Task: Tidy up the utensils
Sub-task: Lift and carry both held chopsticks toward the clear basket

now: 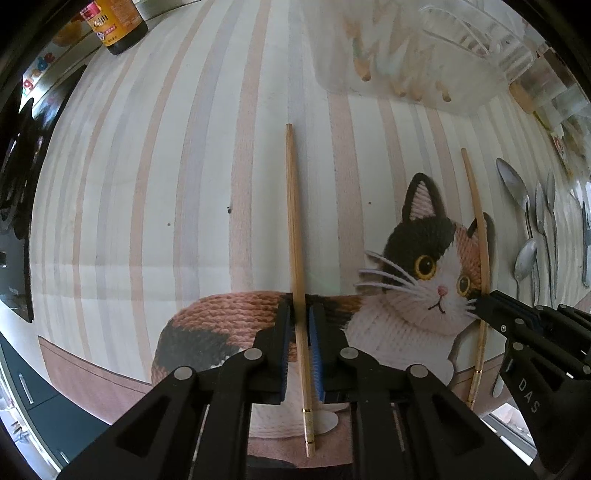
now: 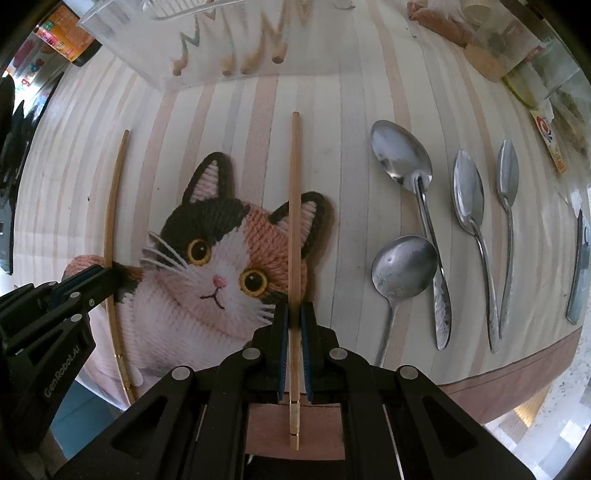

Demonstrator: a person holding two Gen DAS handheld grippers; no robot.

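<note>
Two wooden chopsticks lie on the striped cat-print mat. My left gripper (image 1: 301, 317) has its jaws close around the left chopstick (image 1: 293, 221), near its metal-tipped end. My right gripper (image 2: 294, 314) is shut on the right chopstick (image 2: 294, 206) the same way. Each gripper shows in the other's view: the right gripper (image 1: 484, 306) on the right chopstick (image 1: 476, 206), the left gripper (image 2: 107, 275) on the left chopstick (image 2: 112, 206). Several metal spoons (image 2: 402, 162) lie to the right. A clear plastic holder (image 2: 207, 40) with wooden sticks stands at the back.
A dark sauce bottle (image 1: 114, 26) stands at the back left. Jars and packets (image 2: 517, 55) crowd the back right corner. A knife (image 2: 578, 266) lies at the far right. The table's front edge (image 2: 517, 373) runs just behind my grippers.
</note>
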